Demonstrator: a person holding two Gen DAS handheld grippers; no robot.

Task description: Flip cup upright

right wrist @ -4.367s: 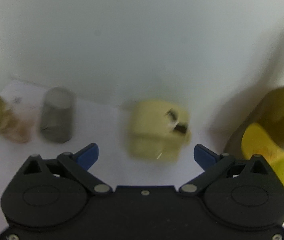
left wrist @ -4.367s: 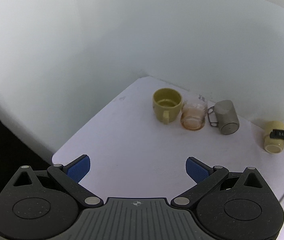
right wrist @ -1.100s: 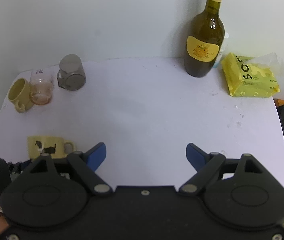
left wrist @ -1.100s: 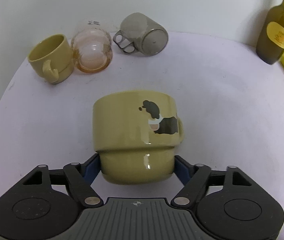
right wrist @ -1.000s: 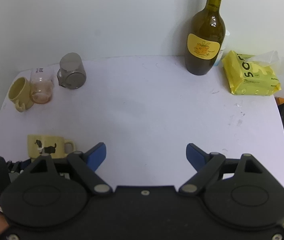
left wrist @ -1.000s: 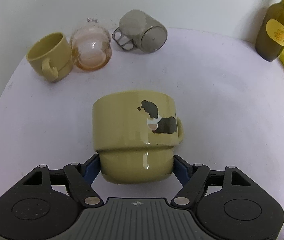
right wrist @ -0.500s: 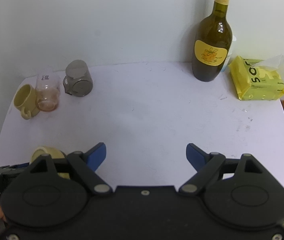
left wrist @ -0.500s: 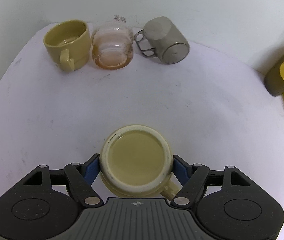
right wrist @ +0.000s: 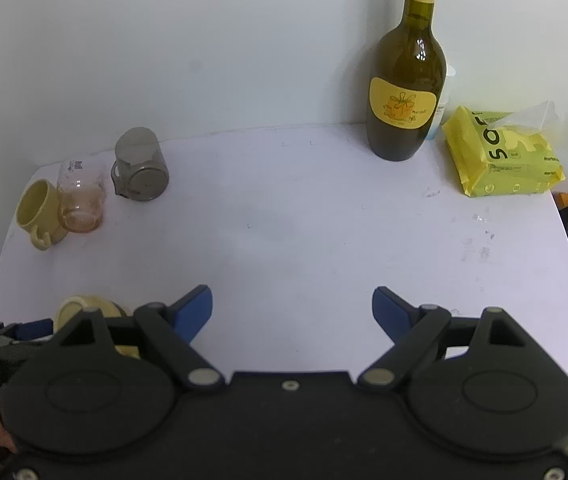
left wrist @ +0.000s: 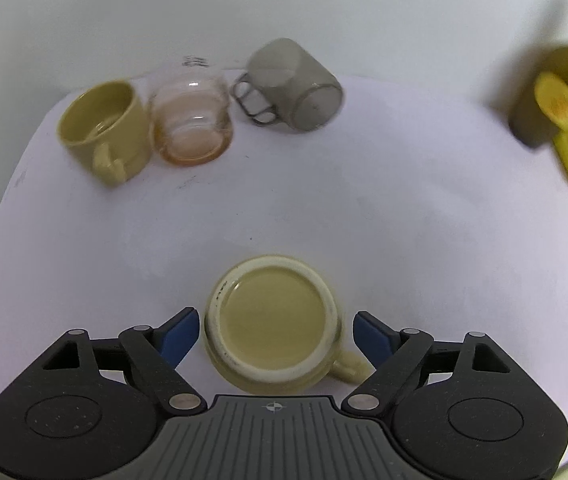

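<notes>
While the left gripper (left wrist: 274,334) frames it, the yellow cup (left wrist: 274,320) stands mouth-up on the white table (left wrist: 404,220), a round glazed ceramic mug with a pale cream rim and a stubby handle poking toward the right-hand blue pad. Both blue pads stand a little clear of the cup's wall, so the jaws are apart and grip nothing. From the right wrist view only a sliver of that cup (right wrist: 84,308) shows, at the table's near left edge behind the black linkage. The right gripper (right wrist: 292,308) hangs over bare table to the right of the cup, its jaws spread wide around nothing.

Beyond the cup, along the far left edge, three vessels sit in a row: a plain yellow mug (left wrist: 102,132) tilted on its side, a clear glass beaker (left wrist: 190,124) with a pinkish tint and small dark printing too blurred to read, and a smooth grey metal mug (left wrist: 292,88) with a wire loop handle, lying on its side. Far to the right of the cup stands a dark green glass wine bottle (right wrist: 406,92) with a yellow label bearing a drawn motif and tiny unreadable script. Just right of the bottle lies a crinkly yellow plastic packet (right wrist: 504,156) printed with large letters "SO", the rest hidden.
</notes>
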